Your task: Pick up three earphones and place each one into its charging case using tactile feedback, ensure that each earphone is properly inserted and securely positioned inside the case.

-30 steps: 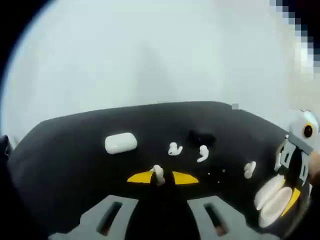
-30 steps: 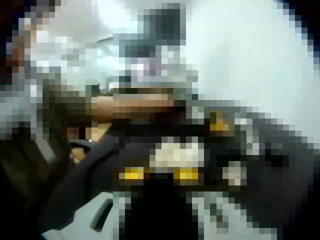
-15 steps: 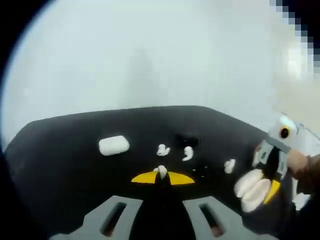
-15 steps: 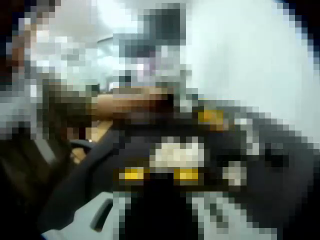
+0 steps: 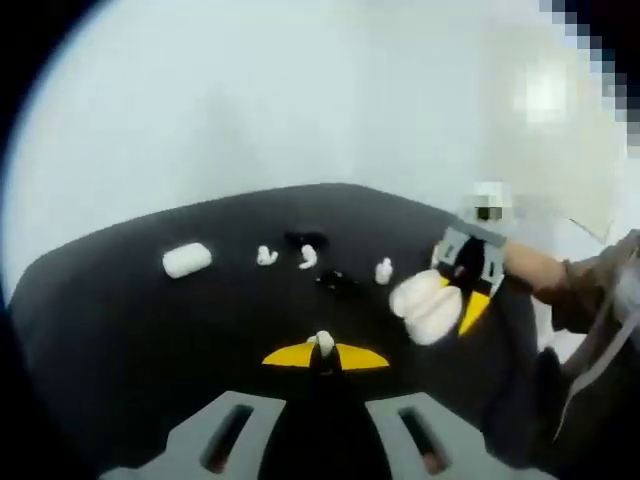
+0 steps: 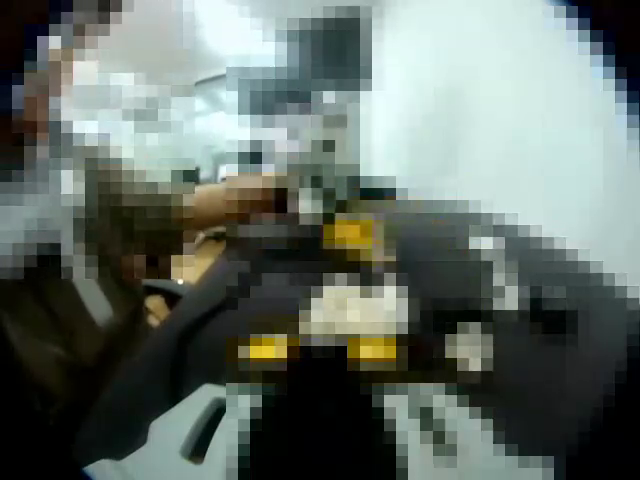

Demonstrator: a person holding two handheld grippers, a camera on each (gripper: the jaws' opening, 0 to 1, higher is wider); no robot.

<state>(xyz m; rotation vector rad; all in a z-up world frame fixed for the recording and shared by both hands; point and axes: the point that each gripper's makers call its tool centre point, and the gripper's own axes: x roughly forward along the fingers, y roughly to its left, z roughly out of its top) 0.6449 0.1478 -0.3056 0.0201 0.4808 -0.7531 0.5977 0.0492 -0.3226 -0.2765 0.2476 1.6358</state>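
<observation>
On the black mat [image 5: 120, 340] | your left gripper [image 5: 324, 352] is pinched tight on one white earphone [image 5: 323, 343] | closed white case [image 5: 187, 259] far left | three loose earphones [image 5: 308, 257] far centre | your right gripper [image 5: 452, 298] carries an open white case [image 5: 426, 306] at right, its grip width unreadable.

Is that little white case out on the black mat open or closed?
Closed, it seems: the white case lies on the black mat as one smooth capsule, no lid raised. It's small, so not certain.

white earphones [image 5: 308, 257], black mat [image 5: 130, 330] (plain)
</observation>
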